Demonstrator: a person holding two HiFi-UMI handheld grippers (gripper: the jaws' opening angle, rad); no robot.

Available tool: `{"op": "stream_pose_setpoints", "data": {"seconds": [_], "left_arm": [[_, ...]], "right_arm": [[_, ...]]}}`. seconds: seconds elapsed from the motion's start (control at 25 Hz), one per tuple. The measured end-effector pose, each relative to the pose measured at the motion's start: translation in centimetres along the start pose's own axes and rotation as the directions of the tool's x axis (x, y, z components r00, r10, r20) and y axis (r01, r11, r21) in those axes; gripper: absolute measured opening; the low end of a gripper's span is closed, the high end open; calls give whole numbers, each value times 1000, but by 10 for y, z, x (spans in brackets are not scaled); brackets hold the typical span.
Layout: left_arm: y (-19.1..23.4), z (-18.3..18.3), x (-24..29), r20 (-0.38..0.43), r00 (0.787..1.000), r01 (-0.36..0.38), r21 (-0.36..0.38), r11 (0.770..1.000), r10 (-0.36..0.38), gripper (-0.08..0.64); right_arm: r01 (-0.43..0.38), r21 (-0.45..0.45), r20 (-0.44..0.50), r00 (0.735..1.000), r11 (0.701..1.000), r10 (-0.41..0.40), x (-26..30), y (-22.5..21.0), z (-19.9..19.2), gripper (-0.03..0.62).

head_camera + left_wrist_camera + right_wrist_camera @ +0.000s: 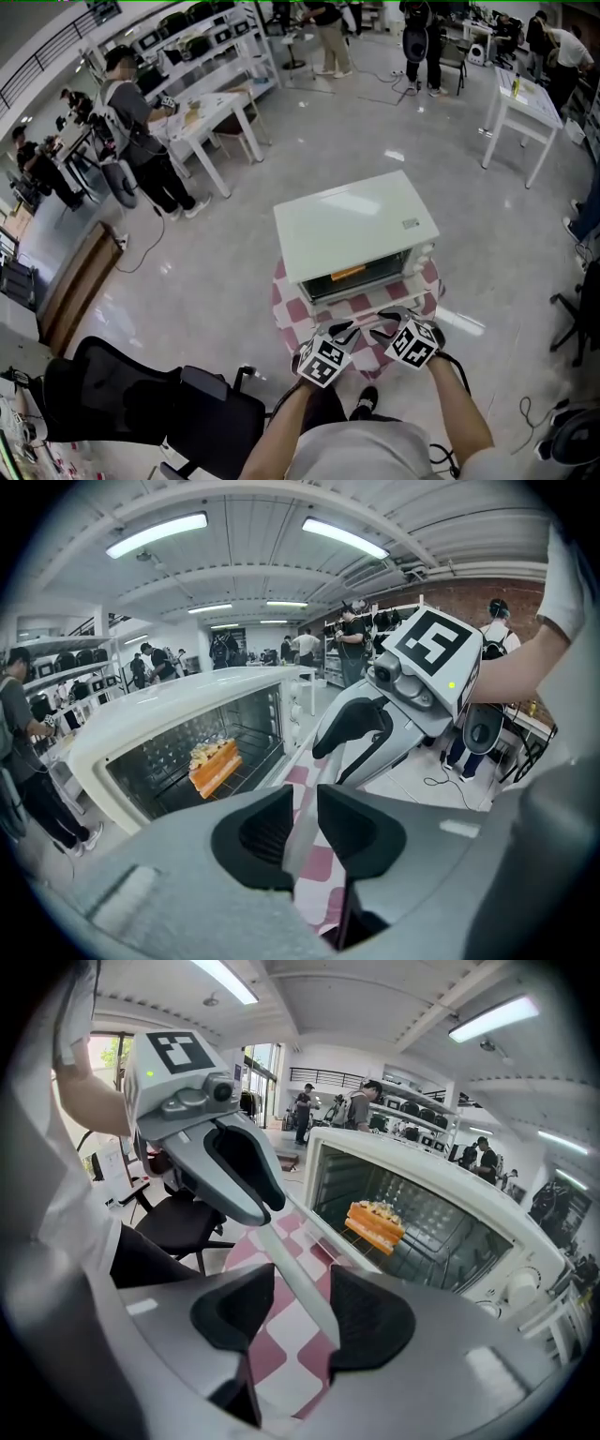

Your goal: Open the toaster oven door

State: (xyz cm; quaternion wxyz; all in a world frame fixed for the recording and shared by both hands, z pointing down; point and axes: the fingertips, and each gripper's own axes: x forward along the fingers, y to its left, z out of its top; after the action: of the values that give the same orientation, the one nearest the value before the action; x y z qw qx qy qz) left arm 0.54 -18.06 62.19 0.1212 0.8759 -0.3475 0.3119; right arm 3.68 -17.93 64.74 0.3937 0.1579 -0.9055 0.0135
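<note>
The white toaster oven (356, 225) stands on a small table with a pink-checkered cloth (289, 314). Its glass door hangs open and lowered toward me, showing an orange slice of food (214, 764) (377, 1222) on the rack. My left gripper (345, 330) (301, 817) is at the door's front edge, pads closed on the pale door handle (306, 829). My right gripper (384, 328) (302, 1312) is just beside it; the same handle (298, 1282) runs slantwise through its wider gap, with room on the left side.
A black office chair (141, 394) sits at my lower left. White tables (211, 117) (525, 103) and shelving stand farther off, with several people around them. A grey tiled floor surrounds the small table.
</note>
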Motion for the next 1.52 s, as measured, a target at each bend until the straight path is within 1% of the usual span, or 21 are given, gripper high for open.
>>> {"op": "stream_pose_setpoints", "data": {"seconds": [0.12, 0.24, 0.32, 0.44, 0.48, 0.56, 0.64, 0.72, 0.92, 1.0, 1.08, 1.28, 1.4, 1.44, 1.48, 1.52], "left_arm": [[-1, -3, 0, 3, 1000, 4, -15, 1000, -4, 87], [-5, -7, 0, 2, 1000, 8, -23, 1000, -7, 84], [-7, -9, -2, 3, 1000, 8, -31, 999, -8, 84], [-7, -9, -2, 19, 1000, 8, -65, 998, -7, 84], [-8, -11, -2, 27, 1000, 8, -82, 997, -6, 84], [-8, -12, -4, 39, 999, 6, -112, 994, -1, 84], [-8, -14, -6, 38, 999, 3, -121, 993, 2, 77], [-8, -18, -6, 34, 999, 7, -129, 992, -3, 74], [-18, -25, -4, 32, 999, 29, -162, 986, -24, 67], [-23, -30, -3, 36, 999, 45, -188, 981, -39, 67], [-32, -35, -3, 44, 997, 69, -224, 972, -61, 66], [-45, -50, -4, 24, 996, 90, -242, 966, -87, 64], [-48, -59, -5, 14, 996, 93, -255, 963, -92, 64], [-47, -63, -5, 10, 996, 89, -258, 962, -90, 64], [-45, -66, -6, 6, 996, 83, -262, 961, -85, 64], [-43, -69, -6, 1, 997, 76, -266, 961, -79, 59]], "right_arm": [[-8, 21, 22, 1000, 1000, 8, 0, 1, 0, 187], [-11, 93, 76, 997, 996, 4, -4, 1, 3, 168], [6, 140, 117, 993, 990, -22, -6, -3, 4, 146], [37, 193, 153, 986, 981, -67, -8, -7, 2, 138], [43, 230, 173, 981, 972, -84, -9, -8, 2, 133], [51, 326, 220, 967, 944, -129, -11, -11, 2, 130], [57, 398, 243, 956, 916, -165, -10, -13, 2, 130], [66, 427, 238, 954, 902, -182, -7, -12, 0, 130], [80, 471, 228, 951, 879, -209, -3, -7, -11, 123], [81, 491, 225, 950, 867, -216, -1, -5, -17, 116], [78, 507, 212, 954, 858, -211, 3, 1, -25, 110], [72, 545, 149, 972, 835, -181, 18, 17, -55, 101], [93, 596, 111, 974, 797, -197, 26, 19, -79, 25], [94, 609, 111, 973, 787, -202, 28, 19, -85, 18], [95, 615, 115, 971, 783, -208, 30, 19, -88, 2], [98, 615, 120, 969, 782, -216, 32, 19, -90, 2]]}}
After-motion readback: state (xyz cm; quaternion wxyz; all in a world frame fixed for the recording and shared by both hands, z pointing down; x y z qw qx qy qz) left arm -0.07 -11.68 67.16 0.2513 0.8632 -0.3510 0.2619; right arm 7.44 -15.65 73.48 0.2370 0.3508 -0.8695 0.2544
